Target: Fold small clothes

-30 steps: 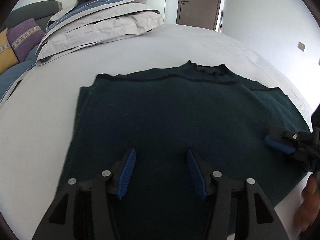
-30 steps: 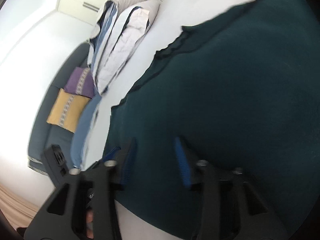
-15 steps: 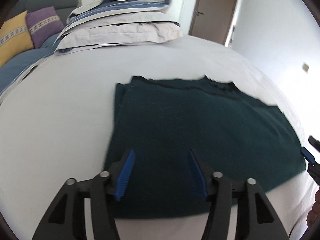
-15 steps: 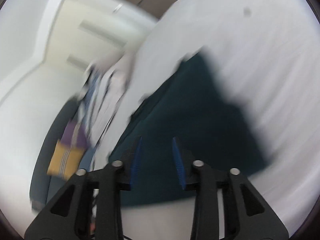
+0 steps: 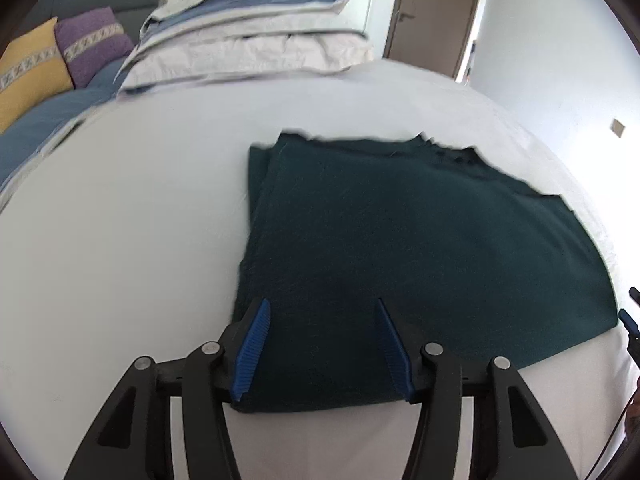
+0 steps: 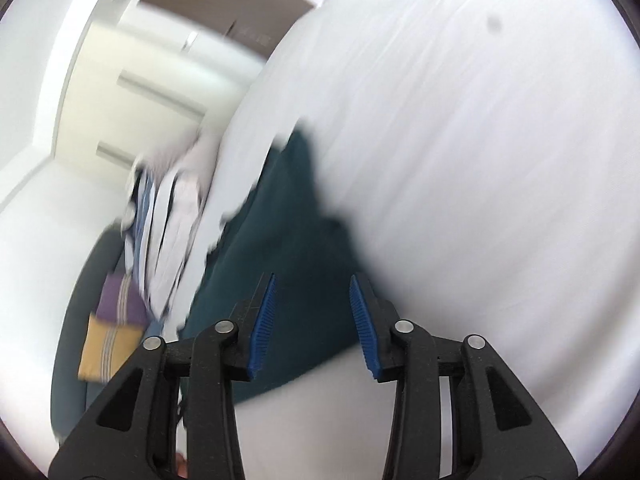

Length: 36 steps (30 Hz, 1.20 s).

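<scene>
A dark green garment [image 5: 420,248] lies folded flat on the white bed [image 5: 120,240], its neckline at the far edge. My left gripper [image 5: 322,308] hovers open over the garment's near left corner, with nothing pinched between its blue pads. In the right wrist view, which is blurred, the same garment [image 6: 288,248] stretches away to the left. My right gripper [image 6: 312,292] is above its near edge; its jaws are opening and no cloth is caught between them. The tip of the right gripper [image 5: 632,320] shows at the far right edge of the left wrist view.
A stack of folded bedding and pillows [image 5: 248,44] sits at the head of the bed. A grey sofa with a yellow cushion [image 5: 28,76] and a purple cushion [image 5: 92,44] stands on the left. A brown door [image 5: 436,12] is behind. The bed's right edge runs close past the garment.
Both grippers have pulled back toward the garment's near edge. The right gripper swung out to the garment's right side, rolled, and its jaws widened. The garment now looks narrower.
</scene>
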{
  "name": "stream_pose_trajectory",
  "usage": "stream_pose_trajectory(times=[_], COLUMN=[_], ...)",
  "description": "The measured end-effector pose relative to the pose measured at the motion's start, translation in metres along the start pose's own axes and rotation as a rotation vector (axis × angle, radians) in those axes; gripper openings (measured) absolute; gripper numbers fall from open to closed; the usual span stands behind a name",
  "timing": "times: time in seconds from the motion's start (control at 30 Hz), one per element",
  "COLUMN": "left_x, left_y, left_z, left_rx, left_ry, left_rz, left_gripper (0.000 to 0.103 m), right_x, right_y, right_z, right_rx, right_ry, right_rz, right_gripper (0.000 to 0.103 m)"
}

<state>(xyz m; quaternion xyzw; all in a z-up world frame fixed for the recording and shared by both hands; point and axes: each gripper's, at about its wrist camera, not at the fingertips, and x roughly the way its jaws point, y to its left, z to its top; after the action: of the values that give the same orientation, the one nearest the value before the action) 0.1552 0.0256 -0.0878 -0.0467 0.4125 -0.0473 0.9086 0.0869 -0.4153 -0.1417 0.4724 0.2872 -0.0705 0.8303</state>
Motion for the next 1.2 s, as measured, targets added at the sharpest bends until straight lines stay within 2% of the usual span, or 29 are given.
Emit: stream_pose_trajectory(times=[0.03, 0.07, 0.17, 0.23, 0.3, 0.33, 0.4, 0.5, 0.57, 0.73, 0.83, 0.93, 1.2], left_x=[-0.003, -0.004, 0.006, 0.014, 0.025, 0.030, 0.041, 0.061, 0.064, 0.067, 0.068, 0.068, 0.070], left_y=[-0.007, -0.017, -0.038, -0.053, -0.070, -0.077, -0.087, -0.095, -0.097, -0.099, -0.101, -0.100, -0.099], left_z=[0.002, 0.006, 0.016, 0.022, 0.027, 0.029, 0.031, 0.030, 0.029, 0.024, 0.022, 0.022, 0.022], left_rx=[0.019, 0.042, 0.047, 0.061, 0.092, 0.103, 0.121, 0.137, 0.138, 0.169, 0.177, 0.175, 0.177], left_ry=[-0.010, -0.014, 0.013, 0.026, 0.045, 0.055, 0.076, 0.130, 0.130, 0.130, 0.125, 0.126, 0.125], left_rz=[-0.003, -0.011, -0.064, -0.089, -0.112, -0.116, -0.134, -0.113, -0.109, -0.089, -0.081, -0.078, -0.087], left_gripper=[0.062, 0.065, 0.065, 0.065, 0.065, 0.065, 0.065, 0.066, 0.067, 0.070, 0.070, 0.070, 0.070], right_x=[-0.008, -0.010, 0.005, 0.035, 0.061, 0.074, 0.099, 0.123, 0.131, 0.149, 0.157, 0.155, 0.143], right_y=[-0.001, -0.002, 0.006, 0.019, 0.023, 0.024, 0.038, 0.059, 0.060, 0.062, 0.066, 0.065, 0.079], right_z=[0.007, 0.014, 0.022, 0.020, 0.023, 0.022, 0.022, 0.021, 0.023, 0.028, 0.026, 0.023, 0.017], right_rx=[0.000, 0.000, -0.016, -0.050, -0.052, -0.052, -0.072, -0.103, -0.126, -0.119, -0.128, -0.118, -0.183], right_ry=[-0.026, -0.030, 0.028, 0.096, 0.156, 0.157, 0.157, 0.200, 0.225, 0.280, 0.286, 0.270, 0.230], right_rz=[-0.019, -0.024, -0.002, 0.011, -0.024, -0.040, -0.018, -0.001, -0.002, -0.005, -0.022, -0.026, -0.074], right_gripper=[0.061, 0.064, 0.064, 0.064, 0.064, 0.064, 0.065, 0.066, 0.063, 0.032, 0.020, 0.015, 0.013])
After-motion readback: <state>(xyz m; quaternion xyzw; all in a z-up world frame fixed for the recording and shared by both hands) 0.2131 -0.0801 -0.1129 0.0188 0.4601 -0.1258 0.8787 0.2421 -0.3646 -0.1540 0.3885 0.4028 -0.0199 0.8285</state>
